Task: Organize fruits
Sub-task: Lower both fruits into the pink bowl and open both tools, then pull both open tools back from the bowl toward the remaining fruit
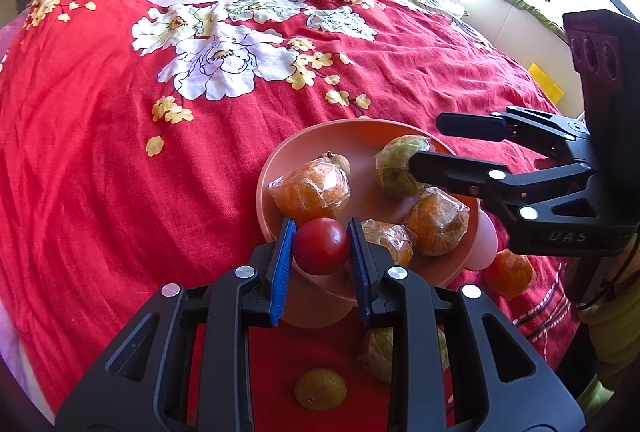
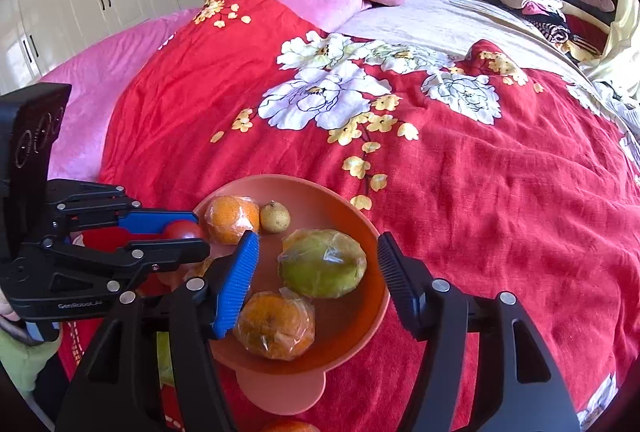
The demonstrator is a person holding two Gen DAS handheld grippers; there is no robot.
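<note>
The red tomato [image 1: 321, 246] sits clamped between my left tongs [image 1: 322, 246] at the near rim of the pink bowl [image 1: 320, 135] on the bed. My right tongs [image 2: 316, 264] stand released, jaws wide apart over the wrapped green fruit [image 2: 322, 264] and wrapped orange [image 2: 274, 326] lying in the bowl, gripping nothing.

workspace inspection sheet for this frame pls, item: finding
Surface: red floral bedspread on a bed.
Job's things: pink bowl holds wrapped oranges, a green fruit and a small pear; more fruit lies on the spread beside it.
Clutter: clothes pile by the headboard.
Grippers: left gripper shut on a red tomato at the bowl's rim; right gripper open over the green fruit.
Cables: nothing seen.
Surroundings: white wardrobe, window.
</note>
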